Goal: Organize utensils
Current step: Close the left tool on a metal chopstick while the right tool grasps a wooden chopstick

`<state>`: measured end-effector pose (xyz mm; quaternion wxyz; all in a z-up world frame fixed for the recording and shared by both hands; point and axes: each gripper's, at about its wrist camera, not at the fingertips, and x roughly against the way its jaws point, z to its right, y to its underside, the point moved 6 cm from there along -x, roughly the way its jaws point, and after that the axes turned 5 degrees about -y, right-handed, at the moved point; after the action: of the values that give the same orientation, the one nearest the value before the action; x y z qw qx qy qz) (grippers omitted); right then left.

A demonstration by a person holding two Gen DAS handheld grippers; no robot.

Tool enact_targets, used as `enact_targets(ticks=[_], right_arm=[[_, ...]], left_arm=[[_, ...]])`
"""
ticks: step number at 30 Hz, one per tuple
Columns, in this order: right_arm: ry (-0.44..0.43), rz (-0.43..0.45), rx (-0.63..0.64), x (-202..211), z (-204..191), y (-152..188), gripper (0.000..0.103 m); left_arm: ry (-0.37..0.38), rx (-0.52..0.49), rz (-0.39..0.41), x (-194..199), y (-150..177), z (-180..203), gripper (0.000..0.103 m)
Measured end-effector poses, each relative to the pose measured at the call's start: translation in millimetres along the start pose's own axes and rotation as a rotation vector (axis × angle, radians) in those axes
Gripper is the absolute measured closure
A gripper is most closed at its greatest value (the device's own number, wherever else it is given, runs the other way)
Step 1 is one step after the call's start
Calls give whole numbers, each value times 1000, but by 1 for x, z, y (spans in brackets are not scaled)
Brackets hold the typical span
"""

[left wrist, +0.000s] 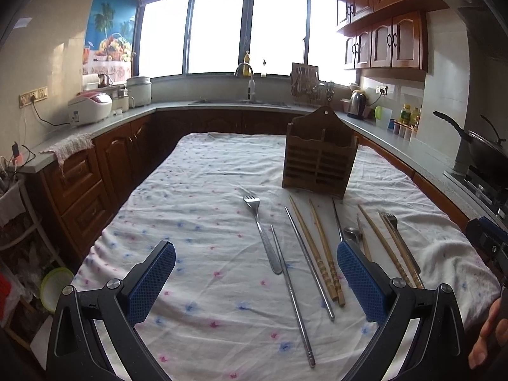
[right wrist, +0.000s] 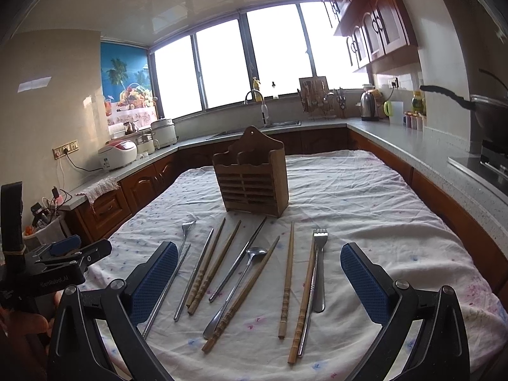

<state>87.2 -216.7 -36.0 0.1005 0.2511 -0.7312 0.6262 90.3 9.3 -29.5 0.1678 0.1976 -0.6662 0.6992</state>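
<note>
Wooden utensil holder (right wrist: 252,179): upright mid-table, slatted front, 2 compartments, arched back with hang hole, both compartments look empty.
Utensils flat on cloth in front of holder, rough fan:
- 2 steel forks (right wrist: 319,270), (left wrist: 262,231), smooth handles.
- 1 steel spoon (right wrist: 236,289), long thin stem.
- Bamboo chopsticks (right wrist: 287,285), turned ridges near butt end.
- Steel chopsticks (left wrist: 293,289), slim, grey.
Tablecloth (right wrist: 365,209): white, crumpled, small pink and blue flowers.
Left gripper (left wrist: 255,277): fingers spread wide, blue dimpled pads, nothing held.
Right gripper (right wrist: 258,277): same, spread wide, nothing held.
</note>
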Motion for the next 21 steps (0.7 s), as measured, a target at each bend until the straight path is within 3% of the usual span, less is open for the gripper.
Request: enact_targets(ticks=[4,7,10,15,21], right_arm=[[-6,-30,-26,-13,8,-3,1],[-18,-60,-51,-27,14,-6,6],[-28,-104,-69,-45,20,-9,17],[-40,-191,-95,-77,27,-5,44],[-36,-292,-115,-113,36,2,61]], left_arm=[[10,-23,-26,-13,-7,5,2],[34,-34,-61,-28,-14,10,5],[47,-35,-101,-46,-22,13,15],[78,-14,-185,-82,-34,14,31],[102,-14,-294,-122,-42,20,52]])
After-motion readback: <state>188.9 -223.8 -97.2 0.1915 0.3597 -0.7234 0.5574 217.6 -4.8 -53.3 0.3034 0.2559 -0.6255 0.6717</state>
